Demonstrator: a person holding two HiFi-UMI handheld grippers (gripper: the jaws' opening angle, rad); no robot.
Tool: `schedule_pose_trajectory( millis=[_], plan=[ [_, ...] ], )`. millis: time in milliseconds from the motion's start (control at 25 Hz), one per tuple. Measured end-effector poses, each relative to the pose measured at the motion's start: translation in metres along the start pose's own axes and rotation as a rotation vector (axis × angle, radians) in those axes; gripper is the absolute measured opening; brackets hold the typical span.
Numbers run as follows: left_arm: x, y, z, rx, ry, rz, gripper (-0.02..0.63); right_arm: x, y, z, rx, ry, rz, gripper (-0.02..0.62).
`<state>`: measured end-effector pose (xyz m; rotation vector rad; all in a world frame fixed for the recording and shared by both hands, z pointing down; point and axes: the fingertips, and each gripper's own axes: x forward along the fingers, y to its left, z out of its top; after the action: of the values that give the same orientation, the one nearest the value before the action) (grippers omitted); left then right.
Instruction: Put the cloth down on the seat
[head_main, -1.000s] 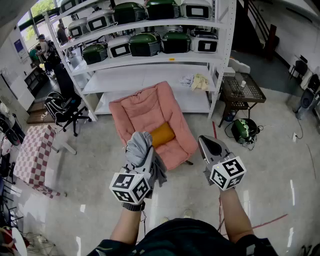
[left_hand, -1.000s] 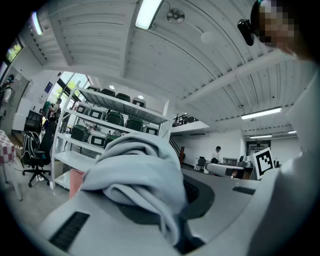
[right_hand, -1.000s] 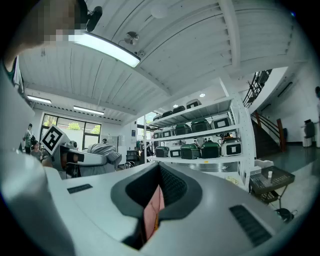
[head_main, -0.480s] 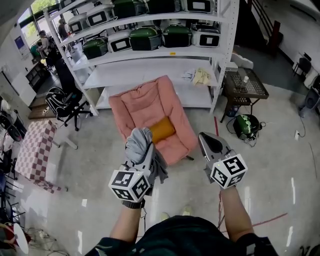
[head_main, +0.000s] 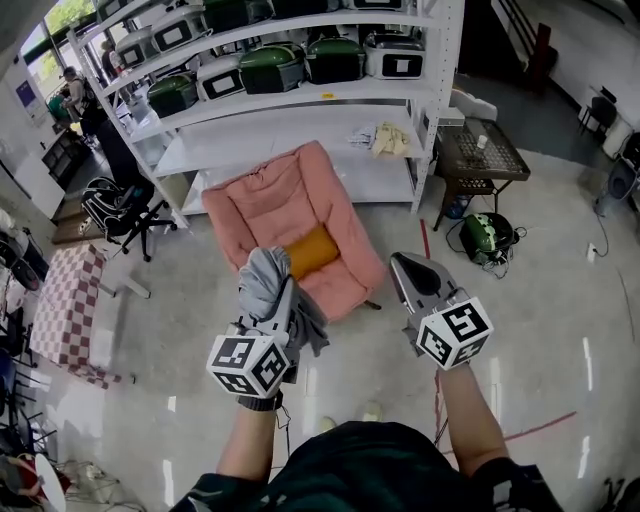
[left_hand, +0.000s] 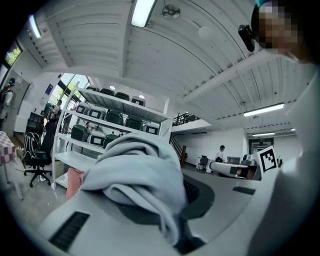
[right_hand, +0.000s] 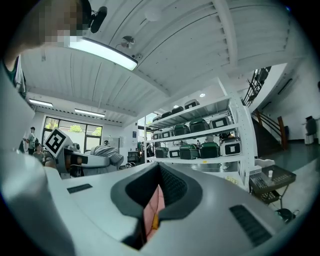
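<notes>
The left gripper (head_main: 283, 303) holds a grey cloth (head_main: 262, 280). Its jaws pinch the cloth, and the cloth bunches up over the tips and hangs down a bit on the side. The cloth is up in the air, in front of the near edge of the pink seat (head_main: 265, 200). It is not on the seat yet.

The right gripper (head_main: 404, 268) is beside the left one, a little apart. Its jaws are nearly together, with only a thin slit between them. Nothing is in them. Through the slit, in the right gripper view, a bit of the pink seat and something orange show.

The seat sits on the shiny grey floor (head_main: 560, 300). An orange cushion (head_main: 310, 250) lies on it, near the front.

Behind the seat stands a tall white shelf (head_main: 300, 150). Green and white boxes (head_main: 270, 65) fill its top 2 rows. Their white fronts are too small to read.

Each gripper has a cube with black and white square marks, but no words. A black office chair (head_main: 115, 210) is to the left, and a small dark table (head_main: 485, 160) is to the right.
</notes>
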<state>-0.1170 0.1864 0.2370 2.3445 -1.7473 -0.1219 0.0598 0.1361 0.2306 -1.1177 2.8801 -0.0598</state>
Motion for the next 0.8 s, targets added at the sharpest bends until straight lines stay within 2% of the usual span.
schedule_pose_trajectory(
  millis=[400,800],
  plan=[
    [0.032,-0.023,-0.01,-0.004,0.005,0.031,0.046,-0.016,-0.044,-0.001,0.0,-0.011,0.019,0.005],
    [0.067,-0.013,-0.023,-0.003,0.035,0.056,0.048,-0.004,-0.073,-0.013,0.025,0.005,0.019,0.005]
  ],
)
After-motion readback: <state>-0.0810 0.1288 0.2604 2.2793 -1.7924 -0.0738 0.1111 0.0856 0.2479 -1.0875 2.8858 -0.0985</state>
